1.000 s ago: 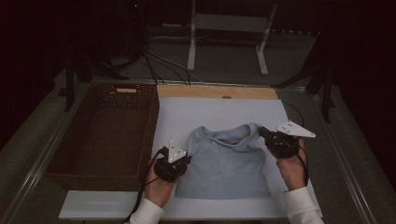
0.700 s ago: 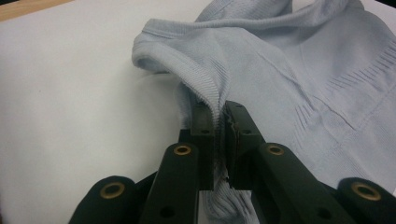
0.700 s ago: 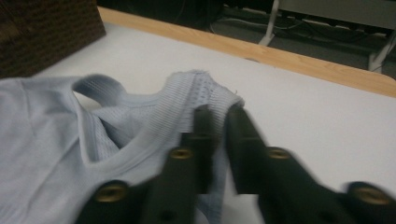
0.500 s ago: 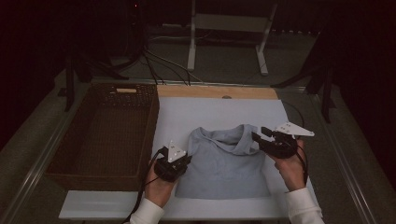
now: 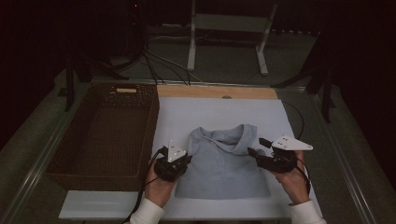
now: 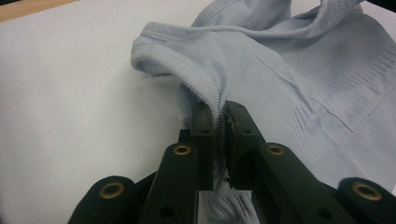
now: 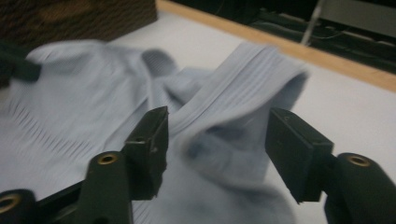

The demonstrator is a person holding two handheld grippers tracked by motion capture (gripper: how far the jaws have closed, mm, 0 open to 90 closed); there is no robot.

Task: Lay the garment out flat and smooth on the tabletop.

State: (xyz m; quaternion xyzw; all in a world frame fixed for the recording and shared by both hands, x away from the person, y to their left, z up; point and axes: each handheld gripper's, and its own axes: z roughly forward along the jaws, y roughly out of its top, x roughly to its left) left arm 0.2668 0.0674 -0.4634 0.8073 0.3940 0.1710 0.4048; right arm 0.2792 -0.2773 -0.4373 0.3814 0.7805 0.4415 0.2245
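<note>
Pinching the pale blue shirt's (image 6: 299, 84) left edge, left hand-held gripper (image 6: 218, 122); right hand-held gripper (image 7: 215, 140) just parted, astride its loose fold.

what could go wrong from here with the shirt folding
1. The right tool has just been opening, and its jaws stand apart around a raised fold of the shirt without pressing it, so that fold may flop back open.
2. The left tool pinches only a thin ribbed edge, so a pull could drag the shirt out of shape or let it slip.
</note>
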